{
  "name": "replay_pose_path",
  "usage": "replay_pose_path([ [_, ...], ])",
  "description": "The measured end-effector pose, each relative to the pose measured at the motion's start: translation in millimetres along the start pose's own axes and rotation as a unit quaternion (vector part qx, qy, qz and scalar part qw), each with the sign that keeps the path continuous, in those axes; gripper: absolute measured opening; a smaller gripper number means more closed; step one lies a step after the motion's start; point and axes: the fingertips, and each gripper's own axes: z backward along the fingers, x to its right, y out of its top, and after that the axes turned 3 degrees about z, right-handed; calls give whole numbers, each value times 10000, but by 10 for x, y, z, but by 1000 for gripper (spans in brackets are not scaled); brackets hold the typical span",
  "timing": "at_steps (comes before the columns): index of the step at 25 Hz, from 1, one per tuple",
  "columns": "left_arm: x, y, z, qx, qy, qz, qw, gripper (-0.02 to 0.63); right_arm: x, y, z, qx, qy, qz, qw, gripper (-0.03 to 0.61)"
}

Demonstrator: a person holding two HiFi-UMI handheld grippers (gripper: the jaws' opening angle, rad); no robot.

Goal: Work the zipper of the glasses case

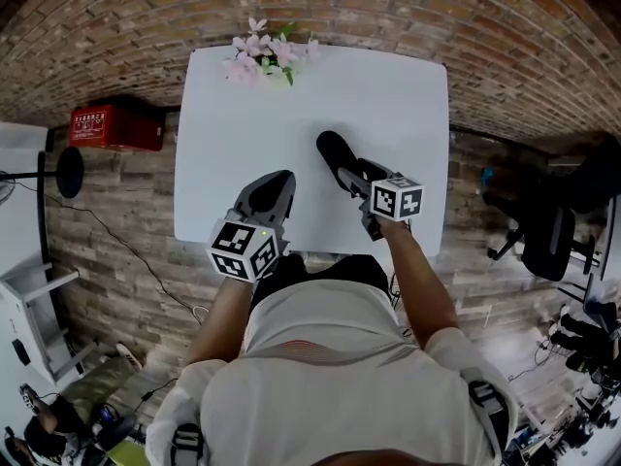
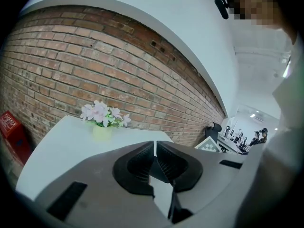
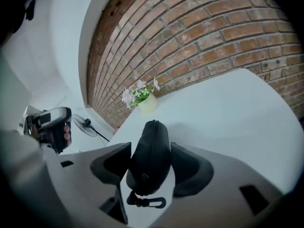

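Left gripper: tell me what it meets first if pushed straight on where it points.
Probably the bare white table top, just right of the pink flowers in their pale pot; depth is unclear.

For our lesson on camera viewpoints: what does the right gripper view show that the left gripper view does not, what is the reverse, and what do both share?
Only the right gripper view: the black glasses case clamped between the jaws of the right gripper, a clip dangling at its near end, and a fan off to the left.
Only the left gripper view: the left gripper, its jaws together with nothing between them.
Both: the white table, the pink flowers at its far edge, and the brick wall.
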Motion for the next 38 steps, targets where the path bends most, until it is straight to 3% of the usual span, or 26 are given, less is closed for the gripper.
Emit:
replay_pose_path([
  [13, 190, 143, -37, 200, -220, 14, 9996, 26, -427, 699, 774, 1190, 478, 40, 9917, 311],
  [22, 544, 363, -94, 498, -1186, 832, 9882, 28, -759, 1134, 1425, 1984, 1384, -378, 9696, 311],
  [27, 721, 438, -143, 526, -1764, 1366, 9734, 47, -862, 1229, 1620, 2204, 1794, -696, 9562, 310],
  [29, 824, 440, -169, 473, -2096, 1554, 9642, 151, -888, 1239, 1660, 2236, 1903, -753, 9530, 311],
  [33, 930, 478, -200, 528, -2622, 2168, 9389, 246, -992, 1235, 1706, 2234, 2247, -850, 9447, 311],
  [35, 945, 504, -228, 556, -2807, 2441, 9266, 276, -1061, 1215, 1708, 2196, 2449, -895, 9401, 311],
  [38, 961, 512, -291, 570, -2941, 2663, 9162, 299, -1154, 1146, 1675, 2091, 2719, -981, 9342, 311],
])
